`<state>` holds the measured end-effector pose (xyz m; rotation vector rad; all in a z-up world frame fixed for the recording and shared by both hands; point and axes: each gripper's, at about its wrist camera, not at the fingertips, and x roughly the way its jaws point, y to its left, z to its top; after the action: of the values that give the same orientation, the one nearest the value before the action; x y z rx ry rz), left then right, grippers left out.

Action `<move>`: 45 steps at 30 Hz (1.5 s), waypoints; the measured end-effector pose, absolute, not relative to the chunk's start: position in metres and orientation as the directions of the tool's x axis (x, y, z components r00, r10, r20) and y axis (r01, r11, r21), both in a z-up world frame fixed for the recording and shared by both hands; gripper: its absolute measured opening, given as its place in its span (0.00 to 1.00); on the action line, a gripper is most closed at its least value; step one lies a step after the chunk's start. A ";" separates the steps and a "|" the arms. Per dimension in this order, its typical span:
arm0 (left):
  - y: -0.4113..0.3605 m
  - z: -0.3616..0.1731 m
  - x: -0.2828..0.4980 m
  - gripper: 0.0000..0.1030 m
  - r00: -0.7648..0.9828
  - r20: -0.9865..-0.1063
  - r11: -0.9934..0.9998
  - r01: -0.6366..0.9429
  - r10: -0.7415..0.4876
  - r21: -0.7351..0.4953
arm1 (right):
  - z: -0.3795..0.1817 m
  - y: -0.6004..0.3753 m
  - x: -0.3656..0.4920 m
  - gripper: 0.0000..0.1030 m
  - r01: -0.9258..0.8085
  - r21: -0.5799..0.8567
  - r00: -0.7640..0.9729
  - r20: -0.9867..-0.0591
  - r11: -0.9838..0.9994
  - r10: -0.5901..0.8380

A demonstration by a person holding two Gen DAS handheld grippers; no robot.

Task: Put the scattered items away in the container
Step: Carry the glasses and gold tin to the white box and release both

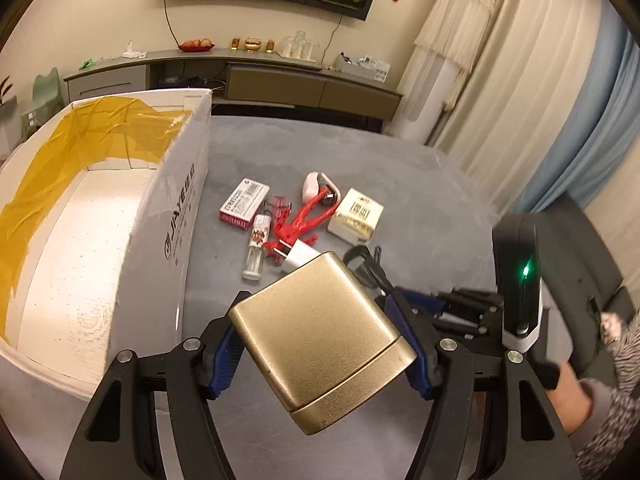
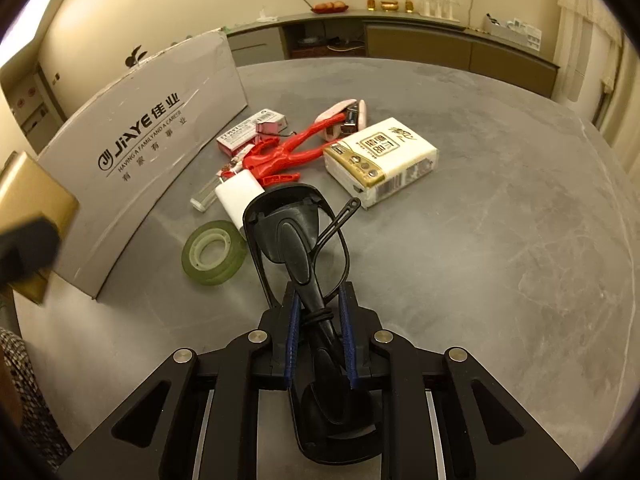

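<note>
Two grippers are each loaded at this moment, and most of the clutter is still on the grey table (image 2: 500, 240). Farthest left stands the white cardboard box (image 1: 168, 216), open-topped, lined with yellow tape and showing no items inside as far as the view reaches. Just right of its near corner, the left gripper (image 1: 320, 344) is clamped on a gold tin (image 1: 320, 340), blue pads pressing its two side faces. That tin looks rigid and smooth, likely slippery metal with a lid seam near the bottom end, so a squeeze across the flat sides below the seam seems the safest hold; it hangs tilted, above the table and not yet over the box.

Beyond it lies the pile: a red-and-white packet (image 1: 243, 205), a clear lighter (image 1: 256, 250), a white charger plug (image 1: 298, 258), a red plastic clamp (image 1: 308, 220), a pink stapler (image 1: 320, 188), and a pack of tissues (image 2: 380, 160), which should be soft and light and would take a grip across its short width. A roll of green tape (image 2: 214, 254) lies flat near the box wall, stiff enough to pinch by its rim.

Rightmost, the right gripper (image 2: 320, 332) is closed on a black object with a thin cord (image 2: 300, 248), held by its narrow handle; what it is I cannot tell. It looks hard and light.
</note>
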<state>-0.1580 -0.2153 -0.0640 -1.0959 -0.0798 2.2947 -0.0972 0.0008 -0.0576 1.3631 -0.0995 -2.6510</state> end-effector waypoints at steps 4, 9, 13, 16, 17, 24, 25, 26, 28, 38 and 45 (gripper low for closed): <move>-0.223 -0.054 -0.160 0.66 -0.500 -0.672 -0.822 -0.476 0.546 -0.313 | -0.048 0.004 -0.086 0.18 0.084 0.141 -0.599 -0.784 -0.986 -0.163; -0.233 -0.039 -0.159 0.66 -0.521 -0.637 -0.812 -0.477 0.569 -0.335 | -0.035 0.001 -0.072 0.18 0.055 0.141 -0.631 -0.762 -0.989 -0.143; -0.242 -0.030 -0.159 0.66 -0.539 -0.619 -0.814 -0.474 0.570 -0.336 | -0.028 -0.003 -0.062 0.18 0.034 0.142 -0.649 -0.750 -0.989 -0.130; -0.248 -0.024 -0.158 0.66 -0.554 -0.606 -0.815 -0.471 0.571 -0.337 | -0.028 -0.006 -0.057 0.18 0.019 0.156 -0.650 -0.748 -0.988 -0.131; -0.250 -0.022 -0.158 0.66 -0.558 -0.601 -0.814 -0.471 0.573 -0.339 | -0.028 -0.008 -0.055 0.18 0.018 0.159 -0.649 -0.749 -0.987 -0.132; -0.264 -0.007 -0.154 0.66 -0.583 -0.567 -0.810 -0.473 0.583 -0.346 | -0.007 -0.031 -0.047 0.18 0.049 0.161 -0.670 -0.727 -0.986 -0.152; -0.267 -0.005 -0.154 0.66 -0.586 -0.562 -0.810 -0.473 0.584 -0.348 | -0.002 -0.035 -0.047 0.18 0.058 0.162 -0.675 -0.721 -0.985 -0.158; -0.269 -0.003 -0.154 0.66 -0.592 -0.557 -0.811 -0.470 0.582 -0.349 | 0.002 -0.040 -0.047 0.18 0.067 0.162 -0.678 -0.716 -0.984 -0.164; -0.274 0.001 -0.154 0.66 -0.603 -0.549 -0.814 -0.466 0.579 -0.347 | 0.012 -0.050 -0.046 0.18 0.087 0.159 -0.688 -0.705 -0.983 -0.175; -0.308 0.013 -0.165 0.66 -0.637 -0.521 -0.823 -0.423 0.567 -0.379 | 0.052 -0.104 -0.056 0.18 0.187 0.127 -0.714 -0.664 -0.974 -0.223; -0.331 0.015 -0.173 0.66 -0.649 -0.510 -0.822 -0.389 0.565 -0.416 | 0.073 -0.138 -0.069 0.18 0.242 0.103 -0.721 -0.647 -0.965 -0.249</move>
<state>-0.1727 -0.3305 0.0155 -0.8752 -0.3666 2.4246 -0.0690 -0.1383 0.0730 1.0143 -0.0160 -2.6913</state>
